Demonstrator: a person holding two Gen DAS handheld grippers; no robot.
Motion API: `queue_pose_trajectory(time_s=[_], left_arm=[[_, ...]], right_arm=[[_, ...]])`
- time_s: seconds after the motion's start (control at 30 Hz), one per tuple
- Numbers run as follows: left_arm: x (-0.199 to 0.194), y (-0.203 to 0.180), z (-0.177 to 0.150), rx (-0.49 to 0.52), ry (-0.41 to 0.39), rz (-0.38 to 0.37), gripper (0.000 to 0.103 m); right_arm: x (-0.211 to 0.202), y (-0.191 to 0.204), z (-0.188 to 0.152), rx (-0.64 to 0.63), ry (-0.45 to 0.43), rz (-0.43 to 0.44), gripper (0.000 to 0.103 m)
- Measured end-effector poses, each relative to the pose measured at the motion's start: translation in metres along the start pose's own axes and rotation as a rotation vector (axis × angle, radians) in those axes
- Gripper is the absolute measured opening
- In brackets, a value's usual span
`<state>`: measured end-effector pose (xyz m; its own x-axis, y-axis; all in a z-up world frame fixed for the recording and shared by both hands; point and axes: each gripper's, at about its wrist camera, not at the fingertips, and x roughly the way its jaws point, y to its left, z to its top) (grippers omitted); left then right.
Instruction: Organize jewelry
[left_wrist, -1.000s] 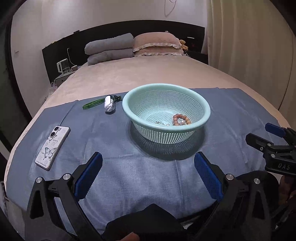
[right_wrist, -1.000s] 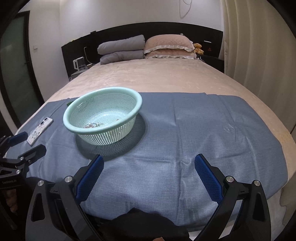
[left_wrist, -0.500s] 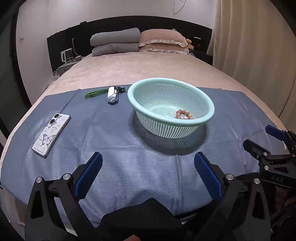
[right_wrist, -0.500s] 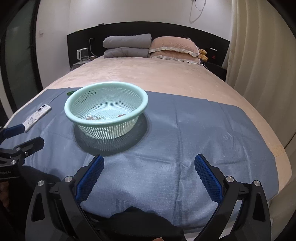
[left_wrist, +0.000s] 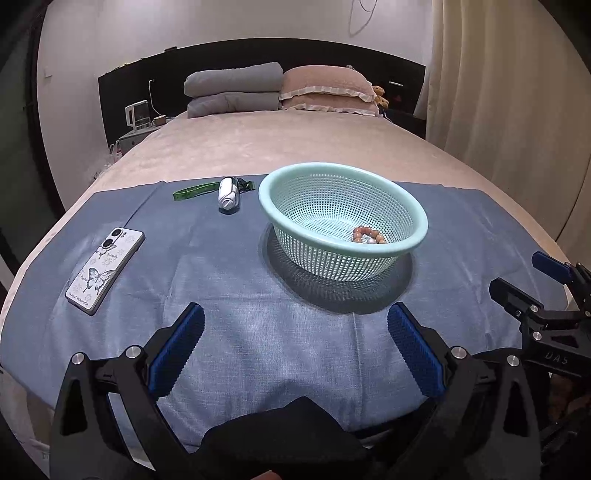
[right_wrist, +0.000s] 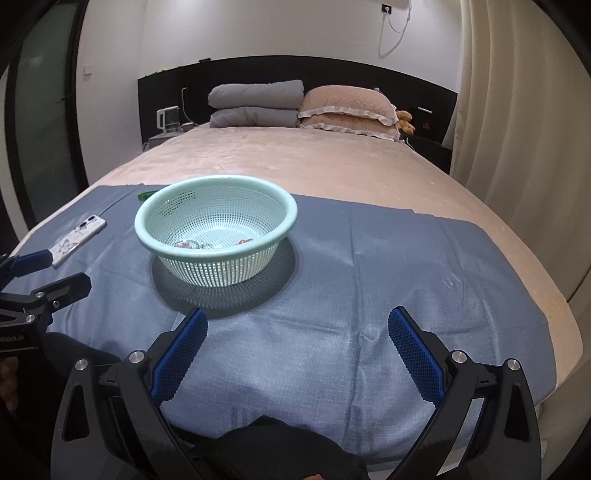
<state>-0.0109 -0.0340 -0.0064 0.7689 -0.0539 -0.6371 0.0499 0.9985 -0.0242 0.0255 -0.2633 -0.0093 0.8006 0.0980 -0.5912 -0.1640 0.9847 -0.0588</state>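
Note:
A mint-green perforated basket (left_wrist: 417, 218) stands on a blue cloth (left_wrist: 258, 332) spread over a bed; it also shows in the right wrist view (right_wrist: 146, 236). Inside lie a brown bead bracelet (left_wrist: 368, 235) and some silvery jewelry (right_wrist: 192, 244). My left gripper (left_wrist: 295, 349) is open and empty, near the cloth's front edge, short of the basket. My right gripper (right_wrist: 297, 350) is open and empty, in front of the basket and to its right. Each gripper shows at the edge of the other's view.
A phone in a butterfly case (left_wrist: 105, 269) lies on the cloth at the left. A small white device (left_wrist: 229, 194) with a green strap (left_wrist: 195, 191) lies behind the basket's left. Pillows (left_wrist: 328, 88) and folded grey bedding (left_wrist: 232, 88) sit at the headboard. Curtains (left_wrist: 517, 110) hang at right.
Both grippers have pulled back and tilted up a little, so the basket sits farther off and the room's wall shows more. Both stay open. Nothing on the cloth moved.

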Motion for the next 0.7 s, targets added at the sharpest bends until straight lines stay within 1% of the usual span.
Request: queue_pose_trajectory(time_s=[0.23,0.47,0.7], left_arm=[[-0.0062,-0.0026,0.0000,0.003,-0.028,0.022,0.097],[-0.0056,-0.0002,0.0007,0.004,-0.022,-0.028,0.097],[-0.0072,-0.0054,0.0001,0.029,-0.033,-0.015,0.097]], right_arm=[[-0.0007,-0.0003,-0.0006,0.005,-0.005,0.007,0.094],[-0.0010,-0.0006,-0.0011,0.006,-0.008,0.007,0.094],[-0.0016,-0.0012,-0.0007,0.011,-0.006,0.011,0.094]])
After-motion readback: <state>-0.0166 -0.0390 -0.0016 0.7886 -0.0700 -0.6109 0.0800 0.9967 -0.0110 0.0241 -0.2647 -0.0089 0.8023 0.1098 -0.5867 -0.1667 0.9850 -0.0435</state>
